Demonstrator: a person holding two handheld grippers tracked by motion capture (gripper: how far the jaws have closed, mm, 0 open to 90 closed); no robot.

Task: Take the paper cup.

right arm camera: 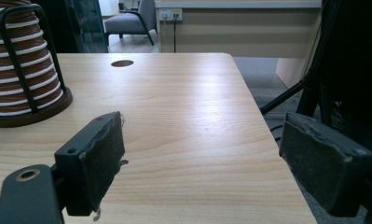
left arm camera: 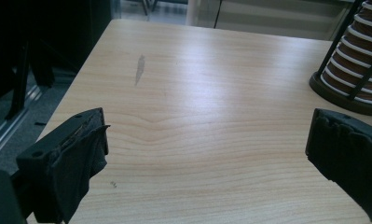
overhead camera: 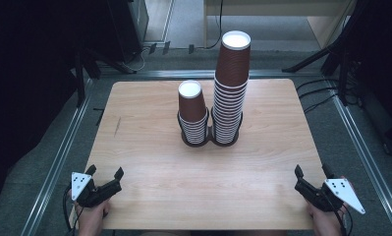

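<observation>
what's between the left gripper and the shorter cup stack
Nothing visible. The left gripper sits open at the near left table edge, and bare table runs from it to the shorter cup stack in its holder.

**Both grippers parked, jaws wide**

Your left gripper (overhead camera: 105,175) sits low at your near left, jaws spread and holding nothing. Your right gripper (overhead camera: 312,173) mirrors it at your near right, jaws equally apart, both pointing forward.

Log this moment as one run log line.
left gripper: open, empty | right gripper: open, empty | cup stacks: in holder, untouched
</observation>
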